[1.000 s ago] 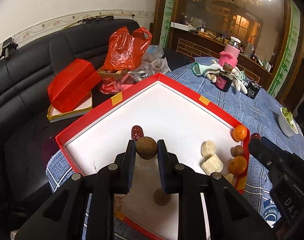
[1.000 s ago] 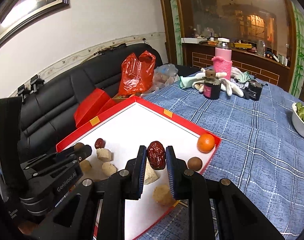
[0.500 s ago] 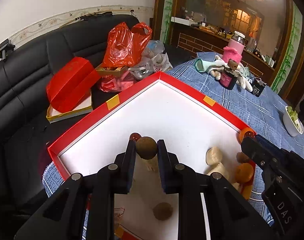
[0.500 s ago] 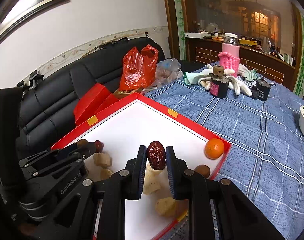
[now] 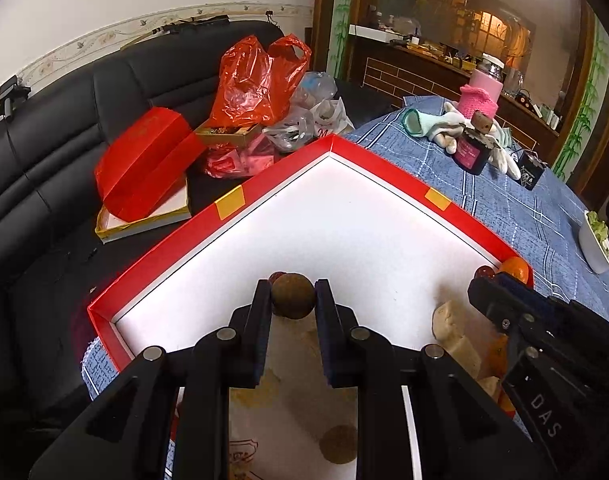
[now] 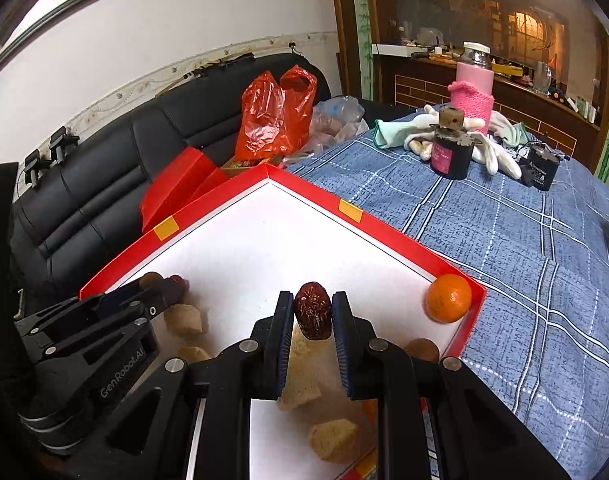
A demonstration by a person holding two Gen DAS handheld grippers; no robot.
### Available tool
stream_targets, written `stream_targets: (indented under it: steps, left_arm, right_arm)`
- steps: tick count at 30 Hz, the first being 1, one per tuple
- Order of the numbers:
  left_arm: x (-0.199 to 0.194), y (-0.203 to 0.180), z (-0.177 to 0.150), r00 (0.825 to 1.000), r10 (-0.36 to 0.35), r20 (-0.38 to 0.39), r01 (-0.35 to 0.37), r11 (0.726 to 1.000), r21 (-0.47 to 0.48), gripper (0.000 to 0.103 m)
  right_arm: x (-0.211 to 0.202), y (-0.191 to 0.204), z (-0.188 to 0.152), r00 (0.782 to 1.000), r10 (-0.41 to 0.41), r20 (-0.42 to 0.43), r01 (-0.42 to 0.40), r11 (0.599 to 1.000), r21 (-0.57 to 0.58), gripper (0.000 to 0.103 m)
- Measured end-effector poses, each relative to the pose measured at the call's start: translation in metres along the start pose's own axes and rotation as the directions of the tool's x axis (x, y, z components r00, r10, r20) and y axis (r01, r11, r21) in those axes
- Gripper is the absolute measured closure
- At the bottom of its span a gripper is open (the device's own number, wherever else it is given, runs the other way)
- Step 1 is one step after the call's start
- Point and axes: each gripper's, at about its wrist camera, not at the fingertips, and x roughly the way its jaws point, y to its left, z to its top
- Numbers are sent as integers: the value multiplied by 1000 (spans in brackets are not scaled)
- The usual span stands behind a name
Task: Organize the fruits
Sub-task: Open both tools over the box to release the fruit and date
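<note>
The left gripper (image 5: pixel 293 300) pinches a round brown fruit (image 5: pixel 293 295) between its pads, and the right gripper (image 6: pixel 313 314) clamps a wrinkled red date (image 6: pixel 313 316) in the same way; over the last second both have carried their loads forward and slightly down over the red-rimmed white tray (image 5: pixel 228 208), so more of the bare far corner now fills each view and the loose pieces have slid back under the fingers; that suggests both fruits are being taken to open floor for sorting, neither yet set down; both tools point steeply downward, side by side, the right one showing at the left view's right edge; an orange (image 6: pixel 448 298) sits in the tray's right corner
</note>
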Motion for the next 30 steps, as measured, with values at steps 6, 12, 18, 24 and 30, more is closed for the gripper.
stream_targets:
  steps: [6,12,18,24,30]
  left_arm:
    - [2,-1,1,1000,5,-2,-5,1000,6,84]
    - [5,-2,3,1000,14,-4,-14,1000,7,84]
    - [7,-3,4,1000,8,-19,-8,1000,10,84]
    - [10,-3,6,998,1,-60,-1,1000,3,52]
    - [-4,4,2,997,56,-59,-57,998,-23,26]
  right_arm:
    - [9,1,2,1000,0,-22,-1,1000,-5,84]
    - [13,1,5,999,-1,-34,1,1000,-6,84]
    - [15,1,5,999,-3,-40,3,1000,1,84]
    - [16,0,5,998,-12,-69,13,1000,9,78]
    - [-1,-11,1,998,-48,-49,50,998,41,22]
